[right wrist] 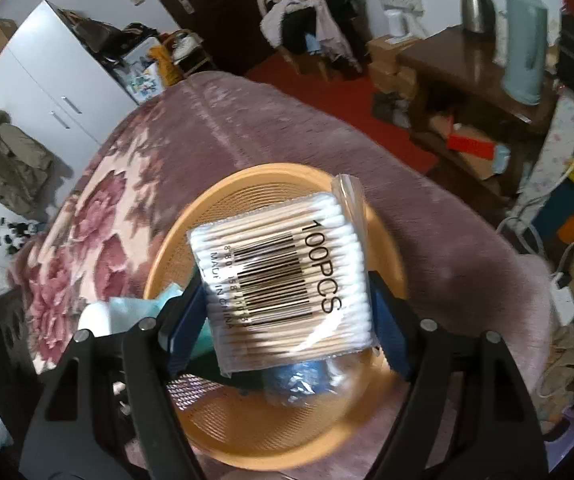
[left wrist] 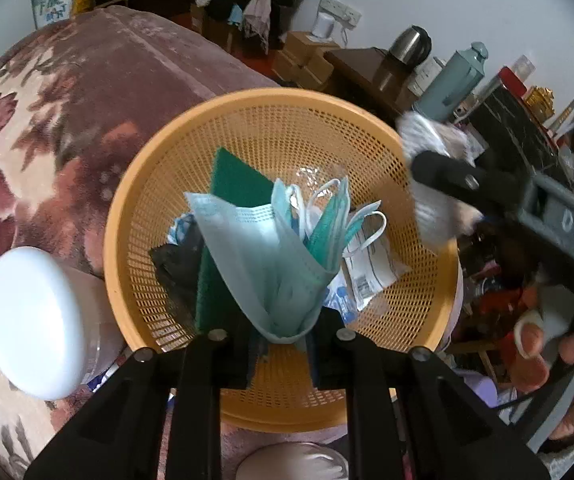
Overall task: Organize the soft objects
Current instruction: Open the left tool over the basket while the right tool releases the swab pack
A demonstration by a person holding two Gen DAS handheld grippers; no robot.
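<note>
Both loads over the basket

Left gripper (left wrist: 283, 336) pinches a face mask (left wrist: 263, 256) at frame centre; right gripper (right wrist: 287, 320) clamps a cotton-swab pack (right wrist: 283, 280). Lower each inside the orange basket (left wrist: 127, 216) rim before release.

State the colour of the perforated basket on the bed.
Orange basket; the left wrist view shows it best.

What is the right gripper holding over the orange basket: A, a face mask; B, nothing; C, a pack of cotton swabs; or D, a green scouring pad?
C: in the right wrist view the right gripper has its fingers on either side of the clear cotton swabs pack, above the basket; the mask is in the left gripper.
</note>
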